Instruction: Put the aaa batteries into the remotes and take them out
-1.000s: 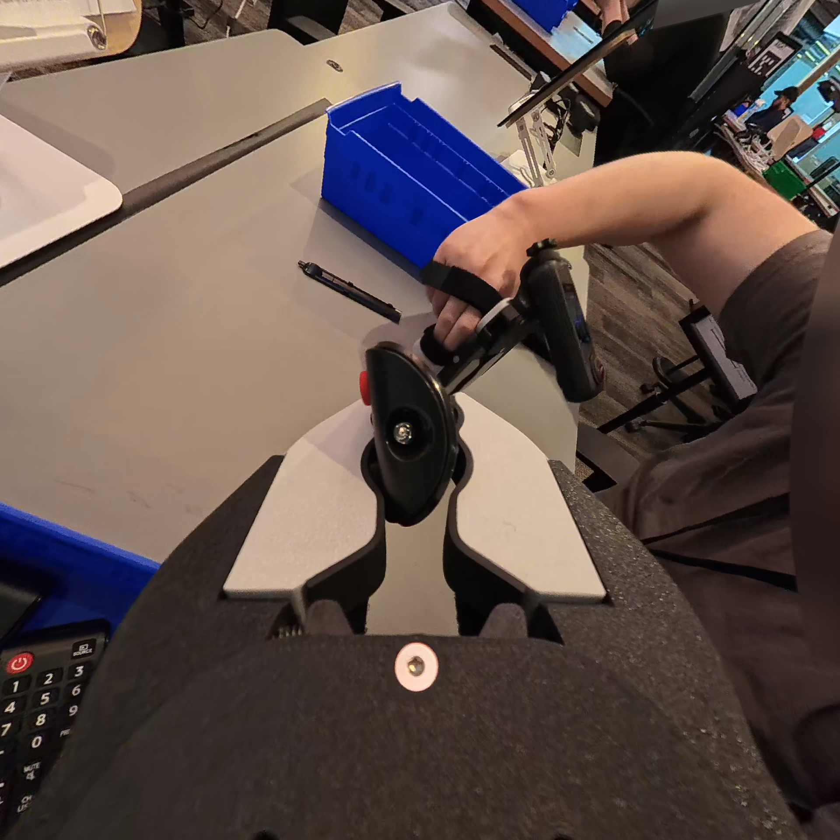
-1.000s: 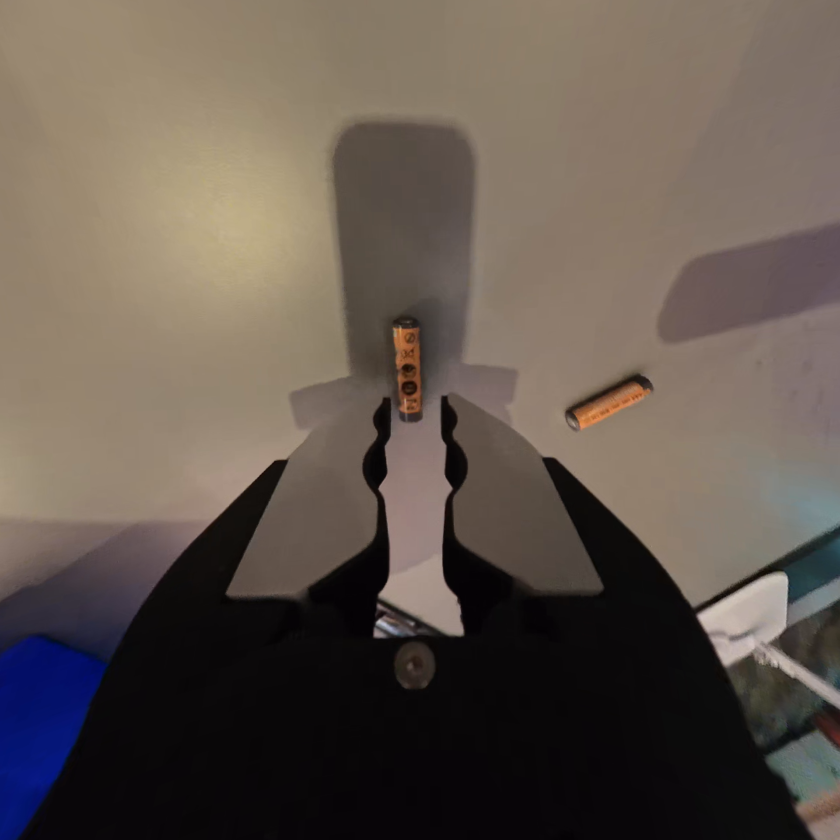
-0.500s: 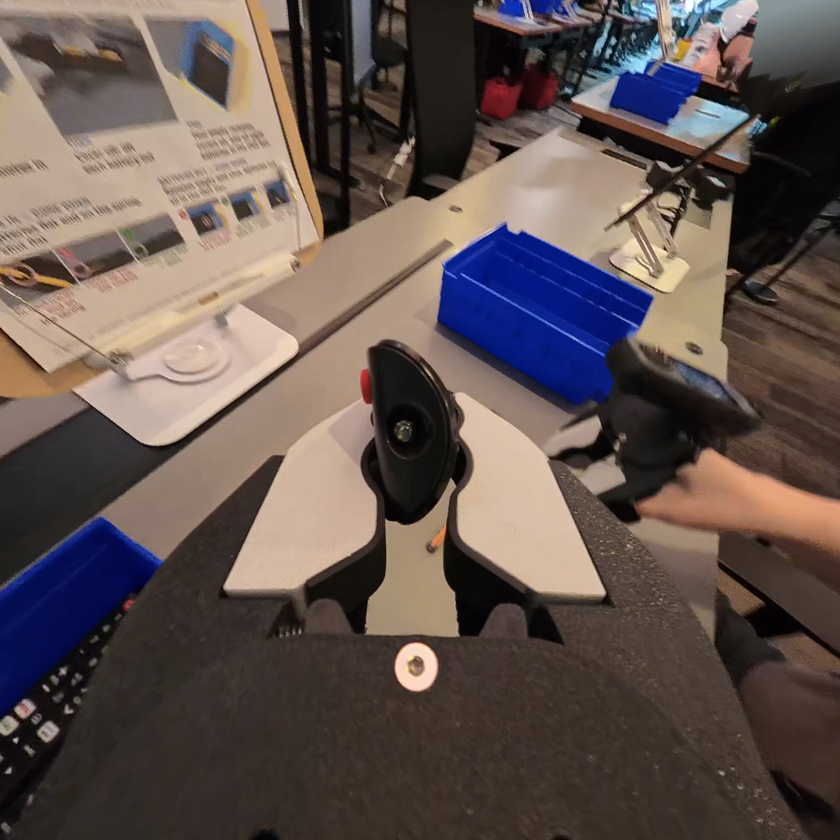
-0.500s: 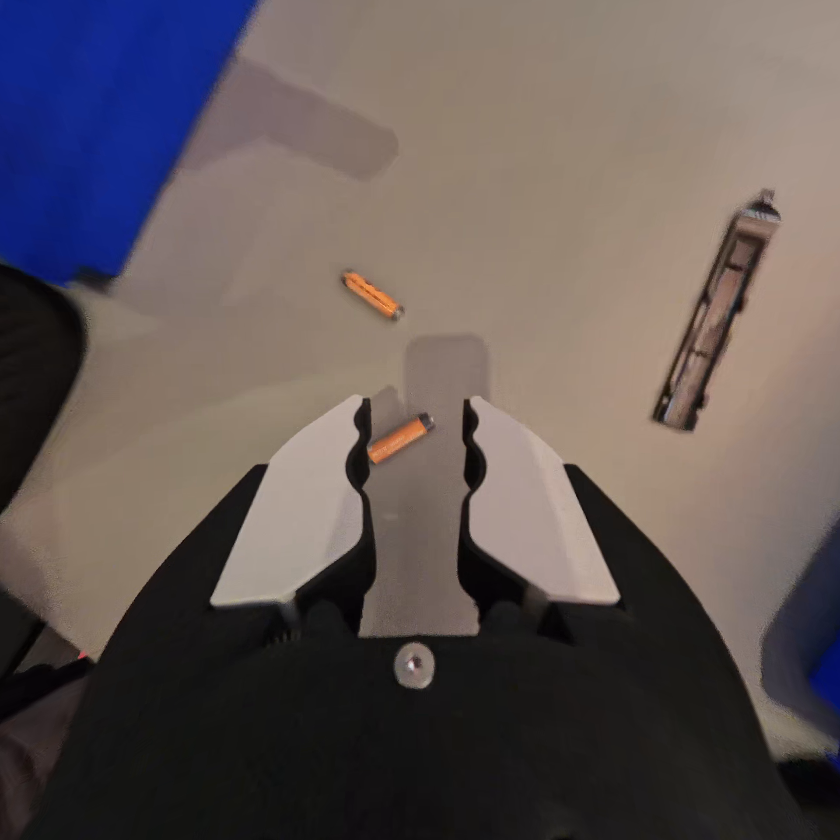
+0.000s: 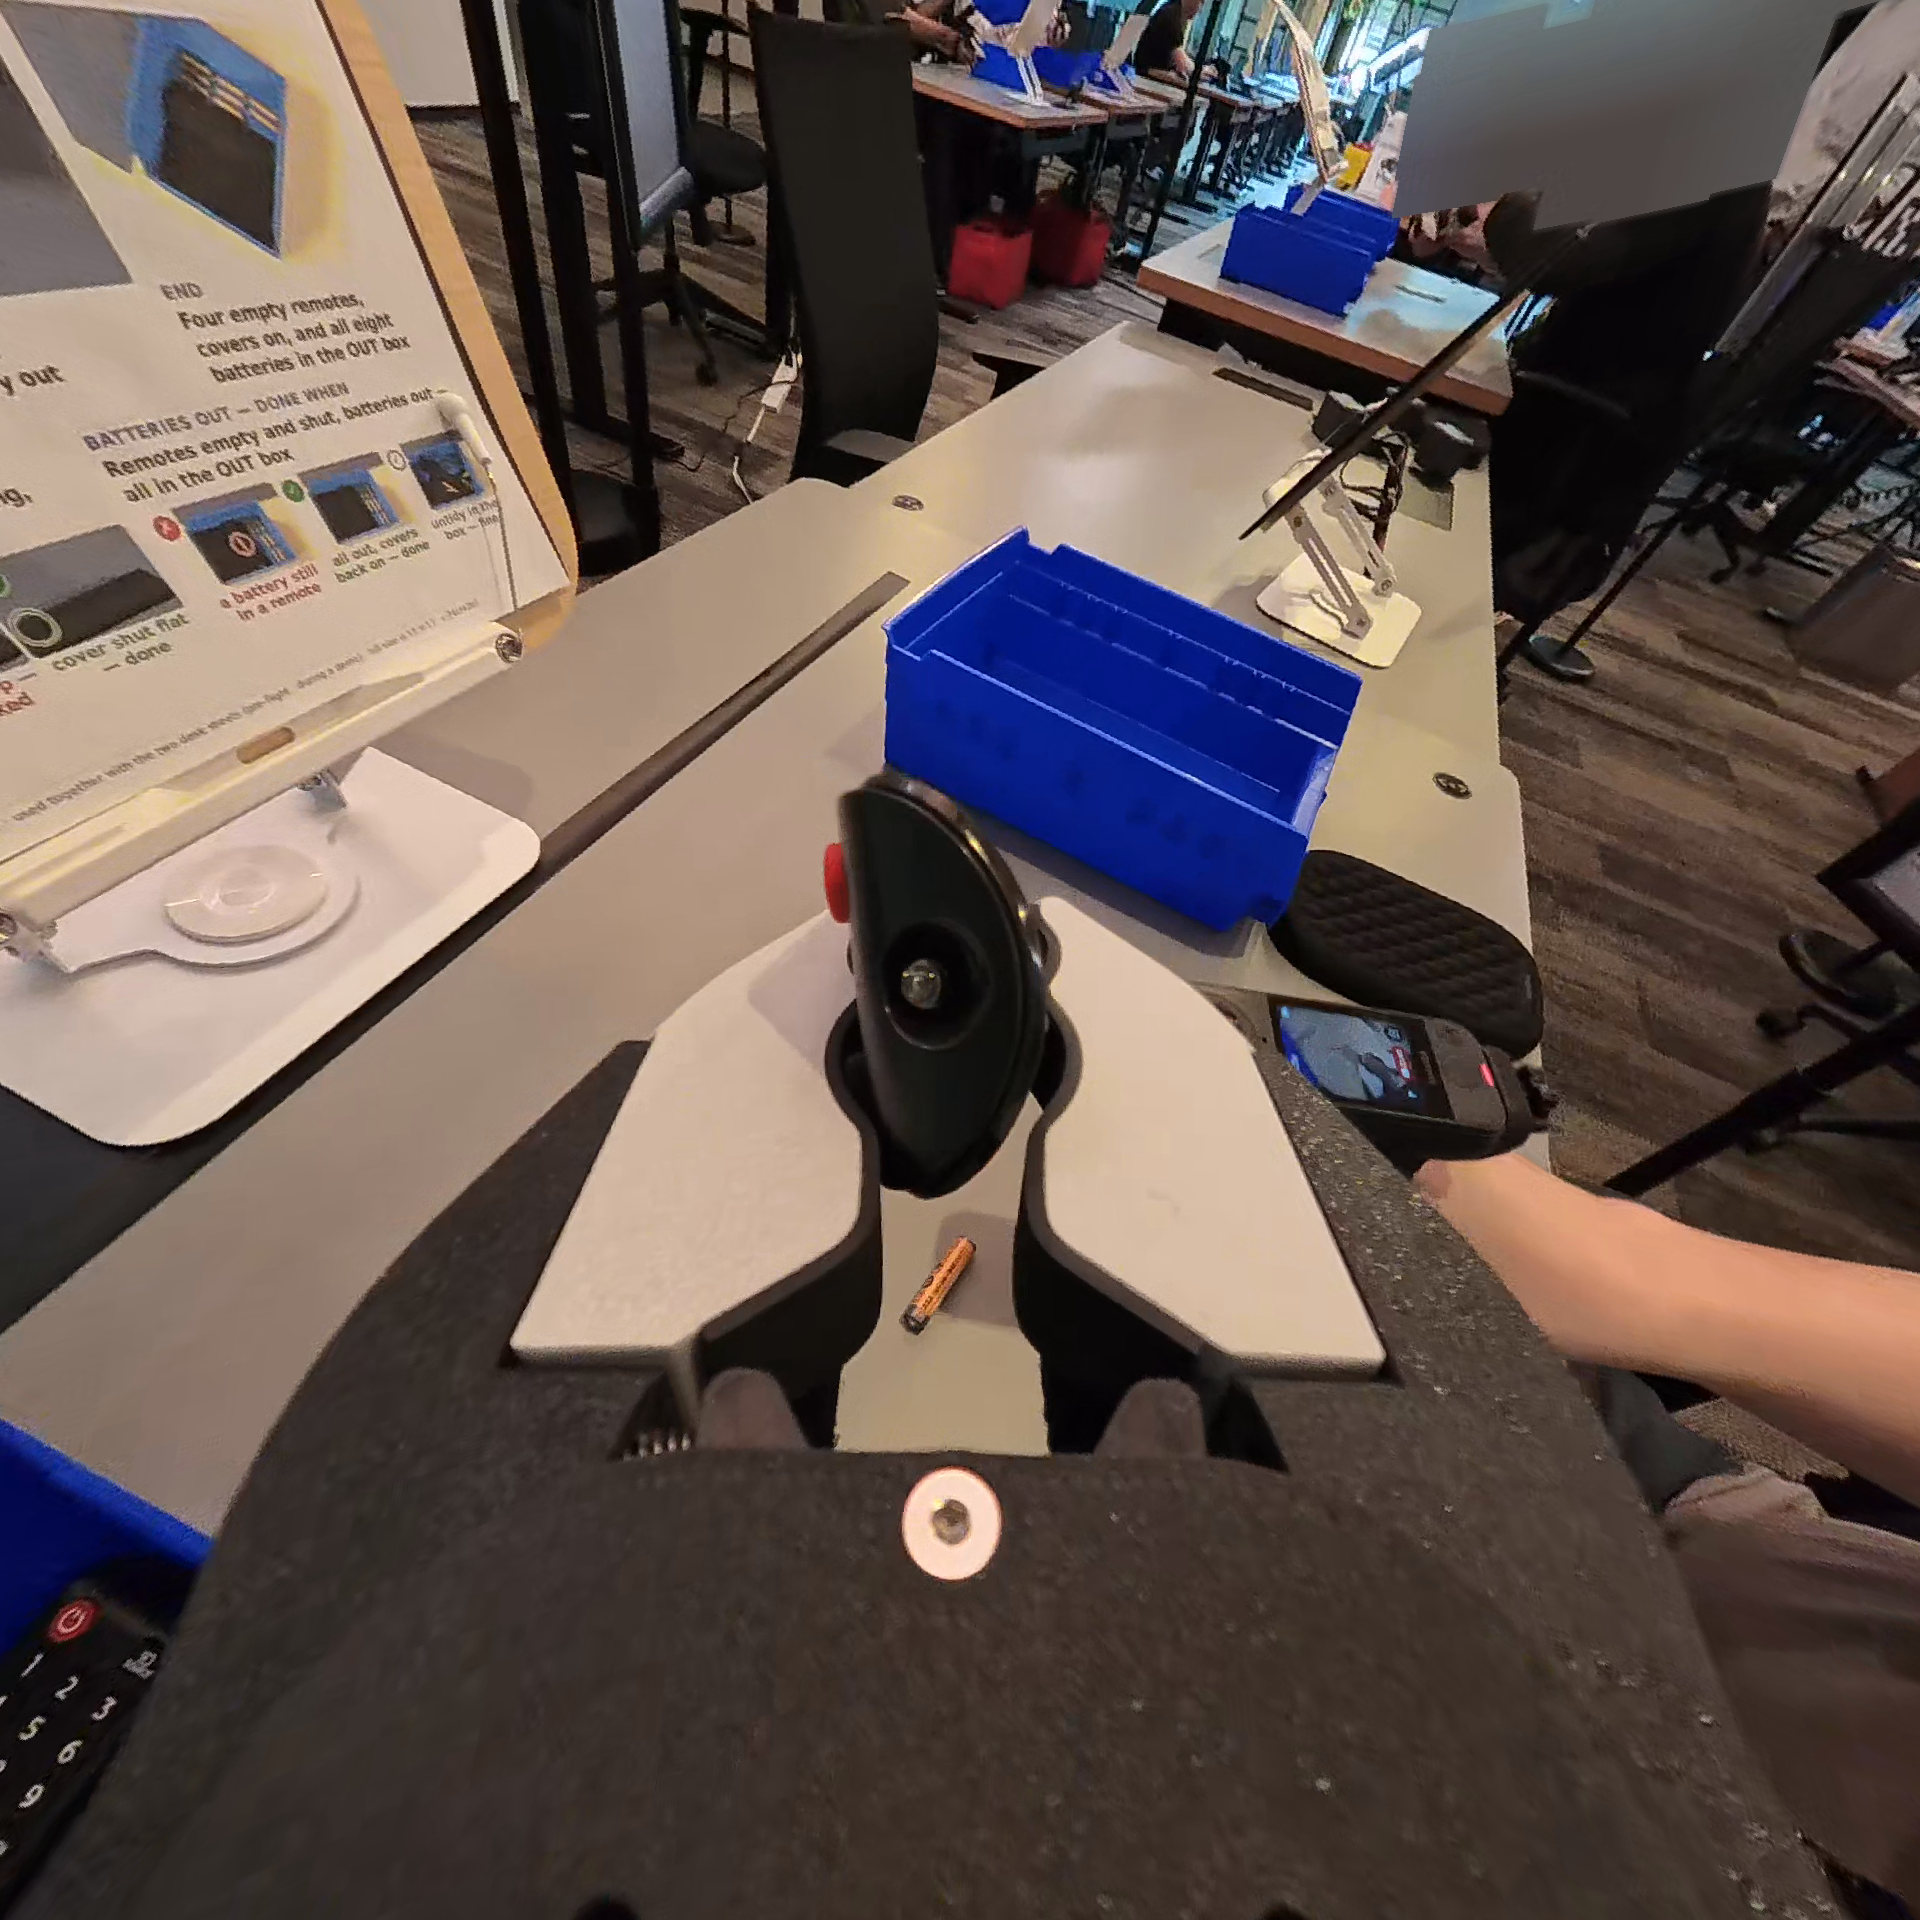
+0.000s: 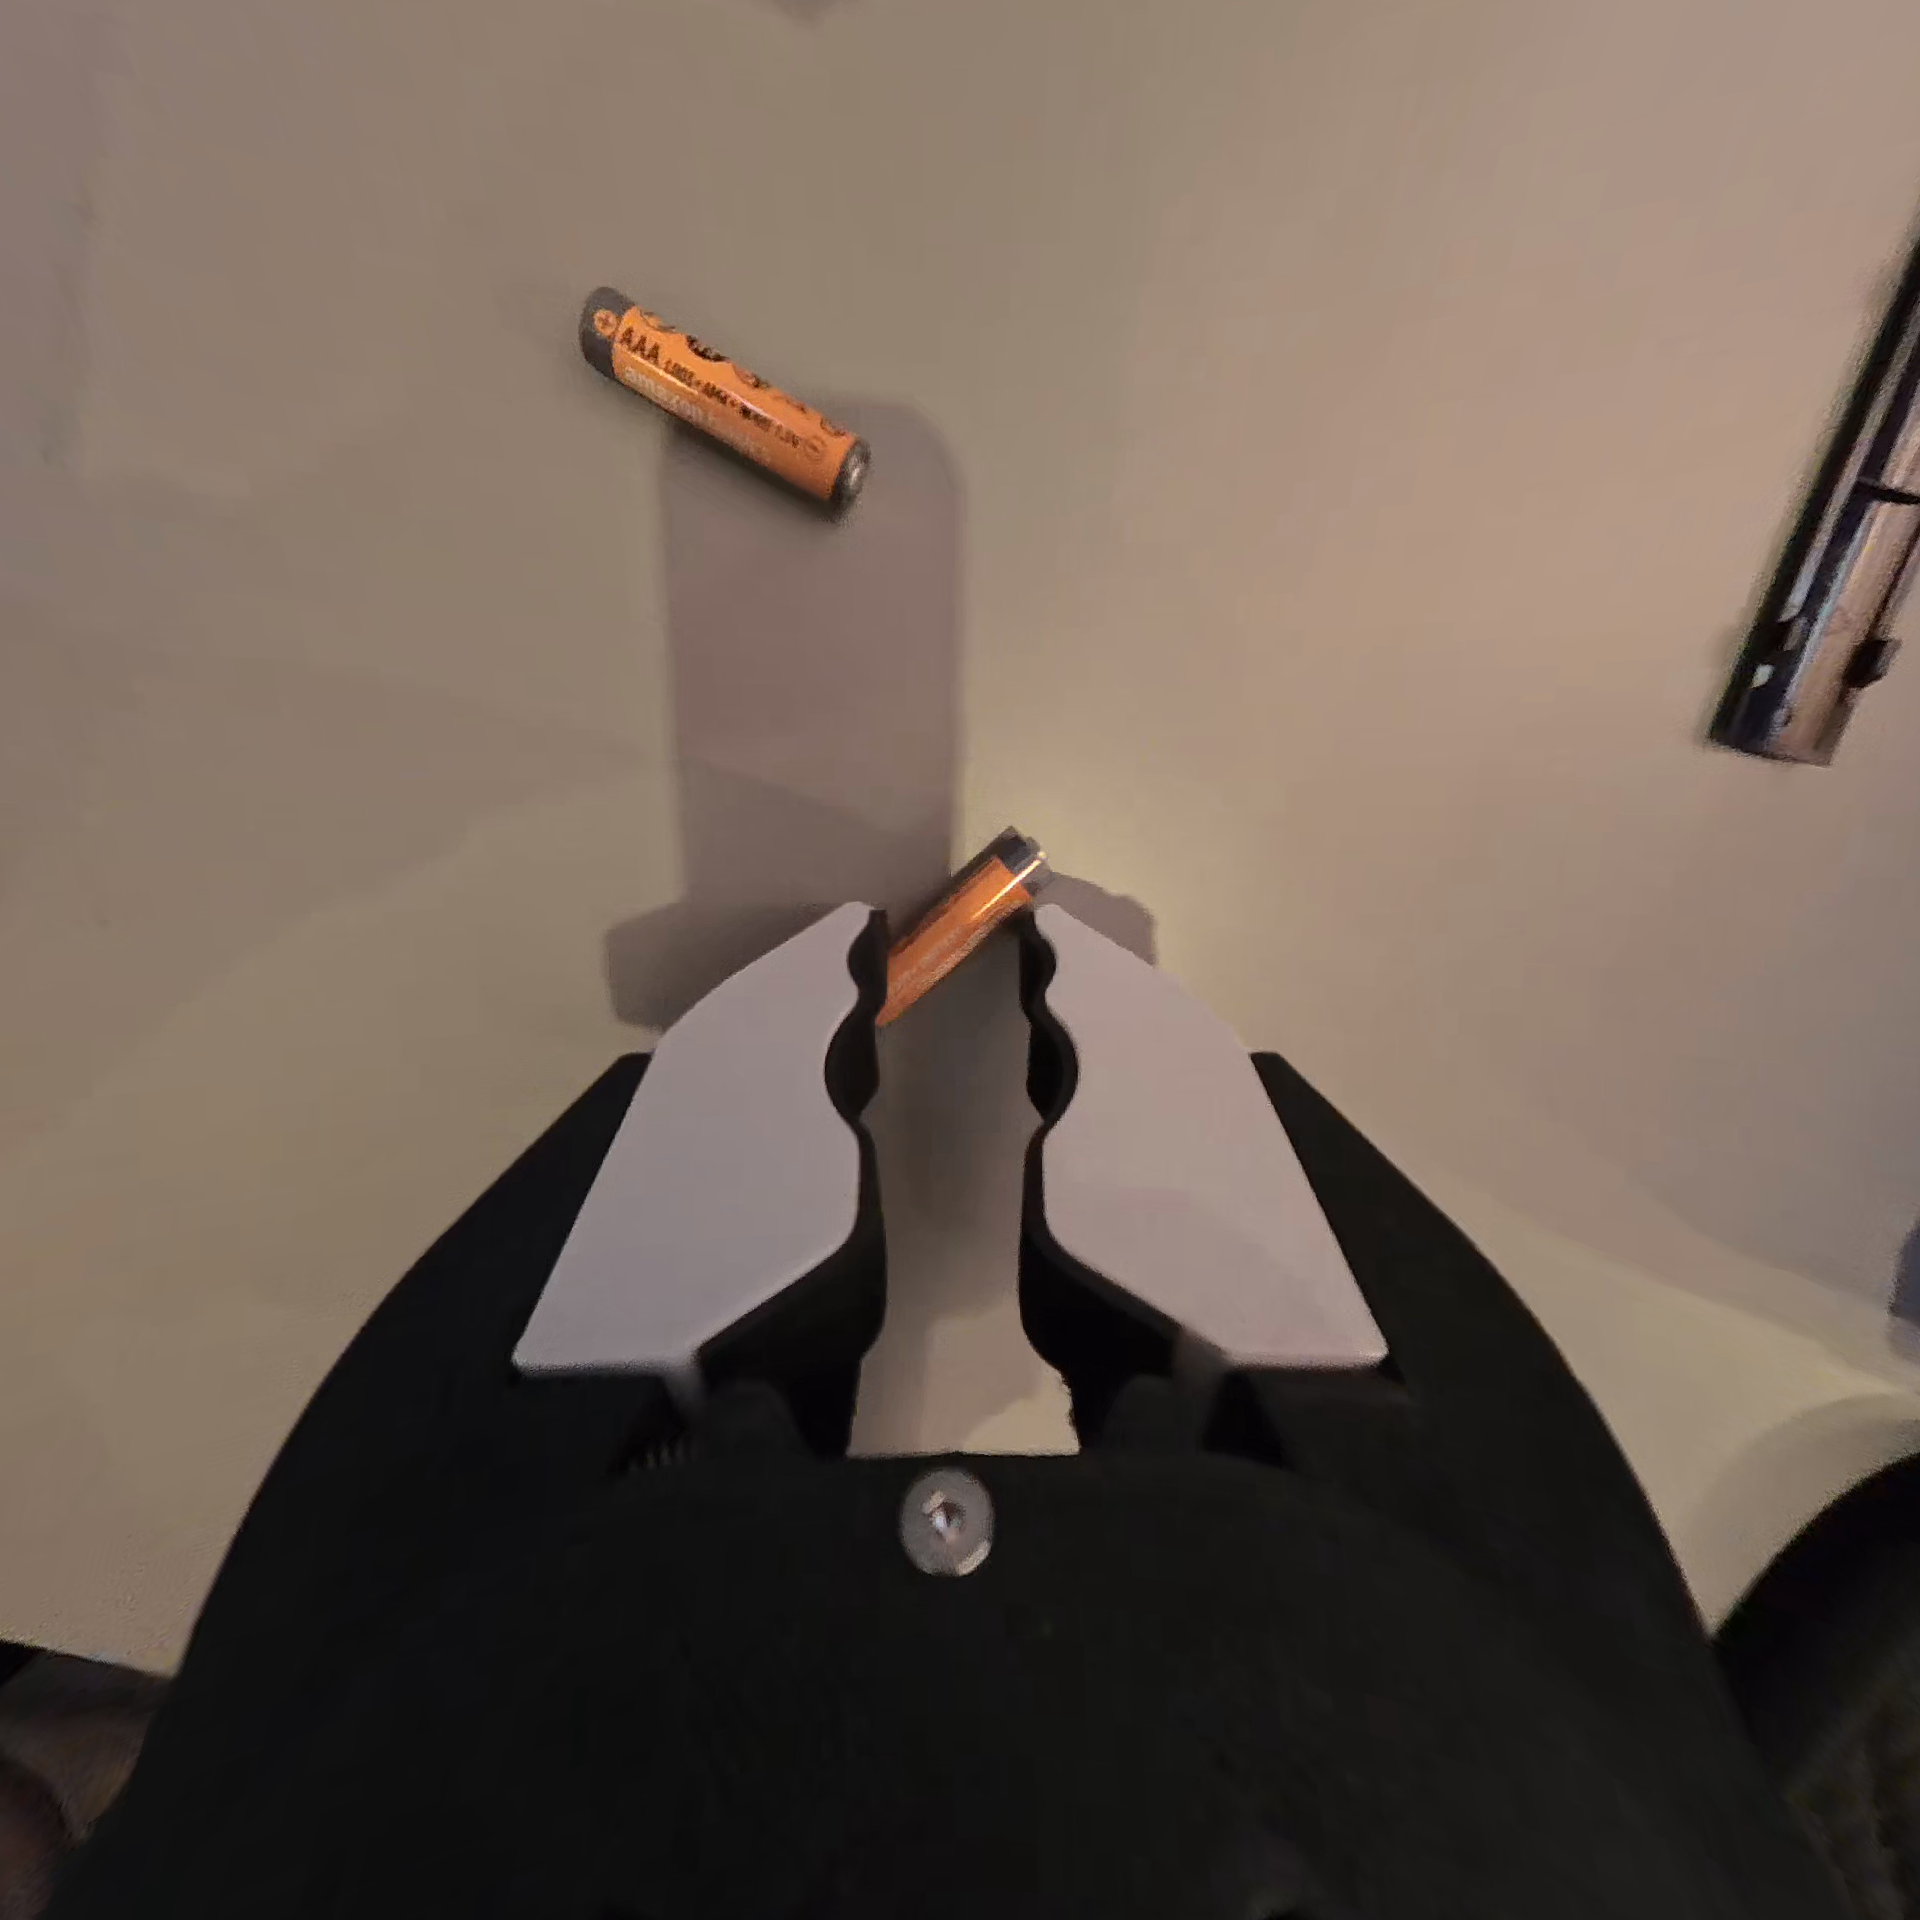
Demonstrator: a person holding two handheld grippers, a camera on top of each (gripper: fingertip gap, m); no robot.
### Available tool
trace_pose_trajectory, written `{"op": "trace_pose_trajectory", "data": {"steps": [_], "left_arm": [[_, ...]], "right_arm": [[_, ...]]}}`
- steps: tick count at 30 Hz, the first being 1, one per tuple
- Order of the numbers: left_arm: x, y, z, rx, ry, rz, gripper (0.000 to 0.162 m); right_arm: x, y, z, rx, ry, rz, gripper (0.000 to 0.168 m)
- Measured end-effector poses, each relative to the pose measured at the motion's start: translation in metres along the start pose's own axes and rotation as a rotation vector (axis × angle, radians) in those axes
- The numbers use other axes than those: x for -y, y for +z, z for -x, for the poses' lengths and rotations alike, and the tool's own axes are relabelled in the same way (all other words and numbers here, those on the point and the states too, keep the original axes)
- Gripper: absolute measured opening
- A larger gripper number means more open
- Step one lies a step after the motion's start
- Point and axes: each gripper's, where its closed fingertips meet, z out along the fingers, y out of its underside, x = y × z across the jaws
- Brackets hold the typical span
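Between the two grey fingers of the left gripper, a black remote stands on end, clamped in the notch near the fingertips, its rounded end with a small screw facing the camera and a red button on its left edge. Below it, seen through the gap between the fingers, an orange AAA battery lies loose on the grey desk. Beyond the remote sits a blue plastic bin, open at the top. To the left stands an instruction sheet on a white stand. At the lower left corner, part of another blue bin holds a second black remote with number keys and a red power key. On the right, a person's bare forearm reaches toward the desk, holding the other gripper, whose small lit screen faces up; a black padded rest lies just behind it.

From the right wrist view, the right gripper points down at the desk surface. Its jaws stand slightly apart, and an orange battery lies slanted between the tips, touching the left fingertip and close to the right one; whether it is squeezed cannot be told. A second orange battery lies flat on the desk farther ahead and to the left, well apart from the fingers. At the right edge, a long dark battery cover lies blurred on the desk.
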Motion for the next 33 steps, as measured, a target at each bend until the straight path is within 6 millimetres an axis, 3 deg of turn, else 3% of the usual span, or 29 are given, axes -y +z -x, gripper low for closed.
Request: {"op": "trace_pose_trajectory", "data": {"steps": [5, 11, 18, 21, 24, 30, 31, 33], "left_arm": [[-0.009, -0.004, 0.005, -0.026, -0.030, 0.024, 0.025], [-0.014, -0.006, 0.017, -0.018, -0.075, 0.025, 0.025], [-0.026, 0.010, 0.016, -0.007, -0.053, 0.094, 0.025], [-0.030, 0.017, 0.017, -0.002, -0.064, 0.106, 0.025], [-0.038, 0.025, 0.012, -0.067, -0.111, 0.132, 0.025], [-0.044, 0.050, -0.012, -0.258, -0.282, 0.130, 0.025], [-0.048, 0.058, -0.014, -0.269, -0.305, 0.139, 0.025], [-0.061, 0.076, -0.012, -0.251, -0.337, 0.169, 0.025]], "right_arm": [[0.001, 0.001, -0.006, 0.075, -0.006, 0.003, 0.013], [-0.006, -0.001, -0.010, 0.122, -0.075, -0.004, 0.019], [-0.003, 0.001, -0.010, 0.110, -0.225, -0.049, 0.012], [0.001, -0.005, -0.010, 0.181, -0.247, -0.099, 0.012], [0.022, -0.039, -0.014, 0.312, -0.265, -0.291, 0.012], [0.078, -0.155, -0.037, 0.515, -0.392, -0.895, 0.012], [0.082, -0.163, -0.041, 0.556, -0.403, -0.950, 0.012], [0.086, -0.161, -0.045, 0.626, -0.398, -0.997, 0.011]]}}
